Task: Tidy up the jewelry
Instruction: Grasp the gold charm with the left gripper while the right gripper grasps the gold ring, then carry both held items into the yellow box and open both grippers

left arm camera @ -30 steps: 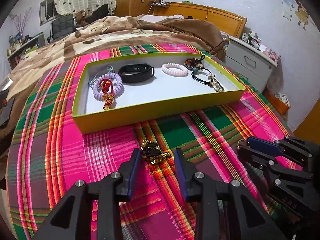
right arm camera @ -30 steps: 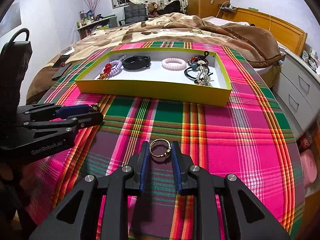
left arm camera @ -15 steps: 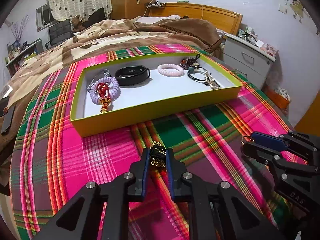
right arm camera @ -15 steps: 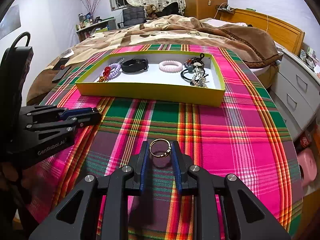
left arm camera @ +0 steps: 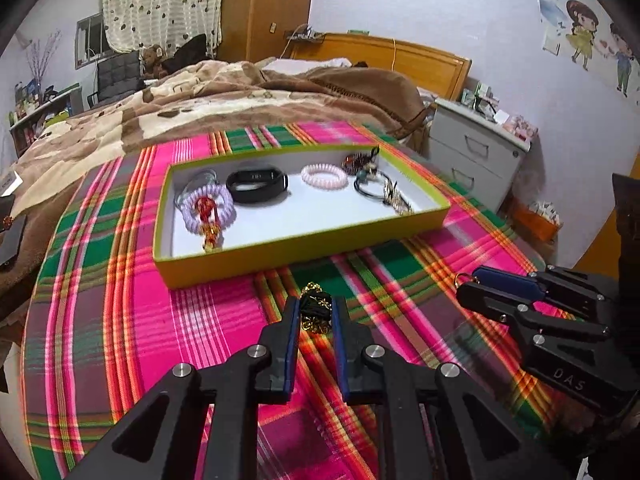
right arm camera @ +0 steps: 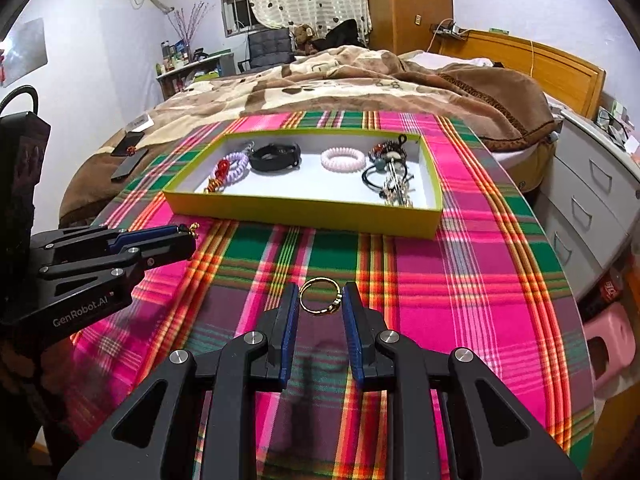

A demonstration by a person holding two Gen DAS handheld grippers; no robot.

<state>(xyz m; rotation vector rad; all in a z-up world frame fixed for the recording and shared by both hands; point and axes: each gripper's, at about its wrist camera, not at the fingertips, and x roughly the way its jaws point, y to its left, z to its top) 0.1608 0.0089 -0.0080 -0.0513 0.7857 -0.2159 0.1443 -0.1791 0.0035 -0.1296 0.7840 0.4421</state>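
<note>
My left gripper (left arm camera: 315, 312) is shut on a black and gold charm (left arm camera: 316, 310) and holds it above the plaid cloth, in front of the yellow-green tray (left arm camera: 280, 252). My right gripper (right arm camera: 321, 298) is shut on a gold ring (right arm camera: 320, 295), also raised above the cloth. The tray (right arm camera: 304, 210) holds a purple coil bracelet with a red charm (left arm camera: 206, 210), a black band (left arm camera: 256, 182), a pink coil tie (left arm camera: 324, 176) and dark hair ties with beads (left arm camera: 380, 188). The right gripper shows in the left wrist view (left arm camera: 470, 284); the left gripper shows in the right wrist view (right arm camera: 188, 236).
The round table has a pink and green plaid cloth (right arm camera: 460, 280). A bed with a brown blanket (left arm camera: 240, 100) lies behind it. A white drawer unit (left arm camera: 476, 160) stands at the right. A dark phone (right arm camera: 128, 164) lies on the blanket at the left.
My left gripper closed on the black and gold charm and lifted it off the cloth. Both grippers rose, the right one still holding the ring.
</note>
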